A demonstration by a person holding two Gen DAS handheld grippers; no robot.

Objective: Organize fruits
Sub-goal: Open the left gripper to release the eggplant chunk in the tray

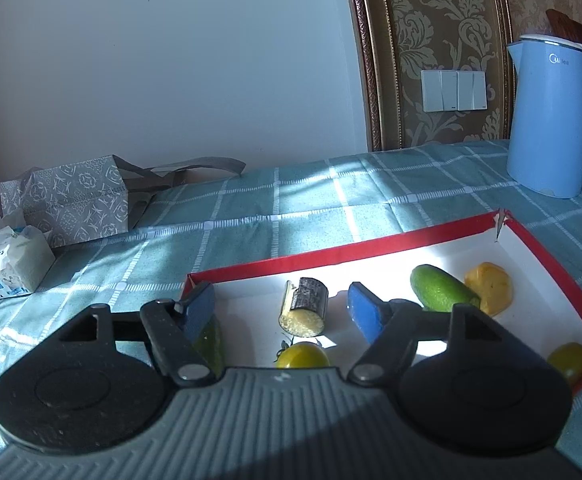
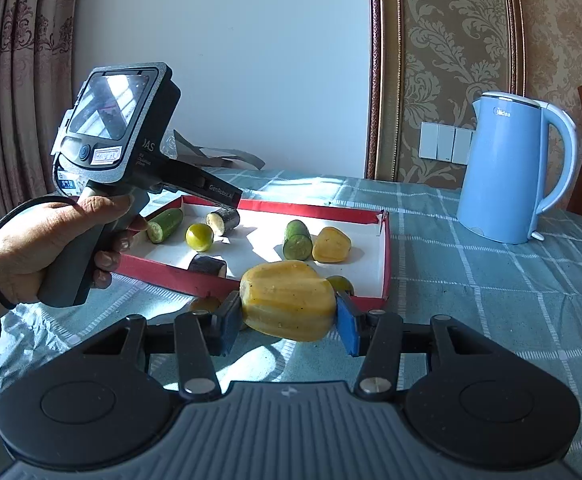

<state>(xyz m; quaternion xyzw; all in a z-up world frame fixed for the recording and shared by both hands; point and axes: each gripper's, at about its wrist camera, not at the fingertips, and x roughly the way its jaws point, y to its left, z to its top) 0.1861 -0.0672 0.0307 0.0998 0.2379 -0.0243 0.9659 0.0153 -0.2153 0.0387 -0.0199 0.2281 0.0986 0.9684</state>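
While your right claw carries fruit, your left one hangs empty over the tray.

Left wrist: left gripper [image 1: 283, 312] gapes; eggplant chunk [image 1: 303, 307] lies free between its pads in the red-rimmed tray [image 1: 551, 264].
Right wrist: right gripper [image 2: 289, 322] clamps a yellow fruit piece [image 2: 289, 299], long axis crosswise, near the tray's near edge; checked tablecloth [image 2: 491, 280], blue kettle [image 2: 511, 168] far right.

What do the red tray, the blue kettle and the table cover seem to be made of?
The tray looks like cardboard: thin folded walls, matte red outside, white inside, with a torn corner. The kettle looks like smooth plastic with a soft sheen and a moulded handle, though its inside is hidden. The table cover looks like woven cloth: matte, checked, with slight wrinkles.
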